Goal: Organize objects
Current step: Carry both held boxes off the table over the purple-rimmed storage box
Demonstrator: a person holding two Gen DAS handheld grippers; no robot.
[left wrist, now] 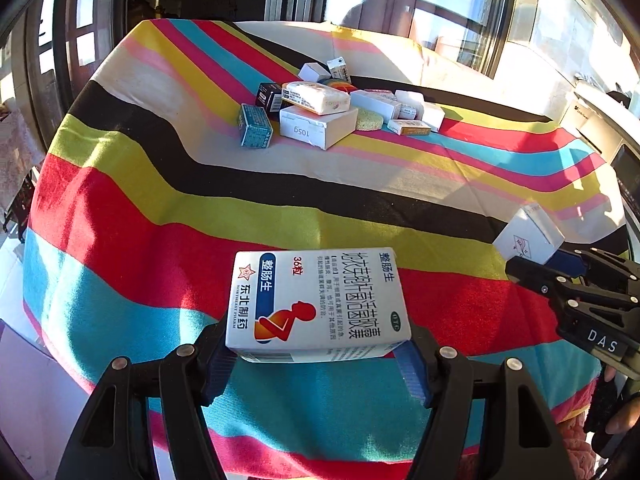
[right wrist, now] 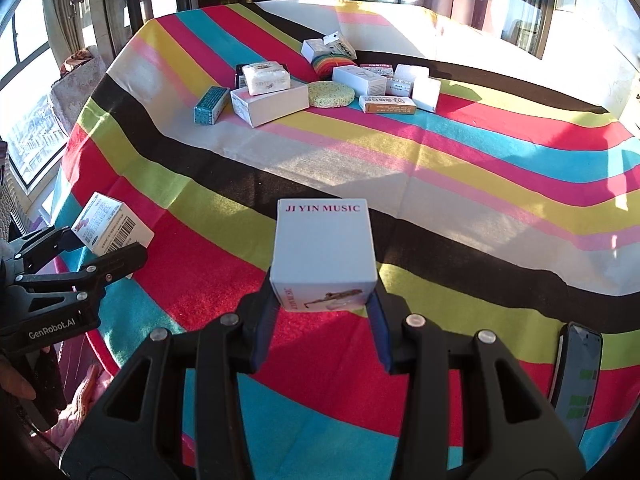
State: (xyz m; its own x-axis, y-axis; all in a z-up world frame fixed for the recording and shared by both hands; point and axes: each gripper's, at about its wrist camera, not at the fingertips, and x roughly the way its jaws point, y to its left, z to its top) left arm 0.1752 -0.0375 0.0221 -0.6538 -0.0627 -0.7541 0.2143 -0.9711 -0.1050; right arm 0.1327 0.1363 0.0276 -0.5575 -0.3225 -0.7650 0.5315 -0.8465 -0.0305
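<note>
My left gripper [left wrist: 318, 354] is shut on a white medicine box [left wrist: 316, 304] with Chinese print and a red figure, held above the near edge of the striped tablecloth [left wrist: 160, 200]. It also shows in the right wrist view [right wrist: 112, 228] at the left. My right gripper [right wrist: 322, 308] is shut on a white "JI YIN MUSIC" box [right wrist: 324, 252]. That box shows in the left wrist view [left wrist: 528, 236] at the right, in the right gripper [left wrist: 540, 264]. A pile of small boxes [right wrist: 268, 104] lies at the far middle of the table.
The pile holds a teal box [left wrist: 255, 126], a white "105g" box [left wrist: 316, 124], a wrapped soap bar [left wrist: 316, 97], a yellow round sponge [right wrist: 330, 94] and several white boxes [right wrist: 400, 84]. A phone [right wrist: 578, 376] lies at the table's near right edge. Windows surround the table.
</note>
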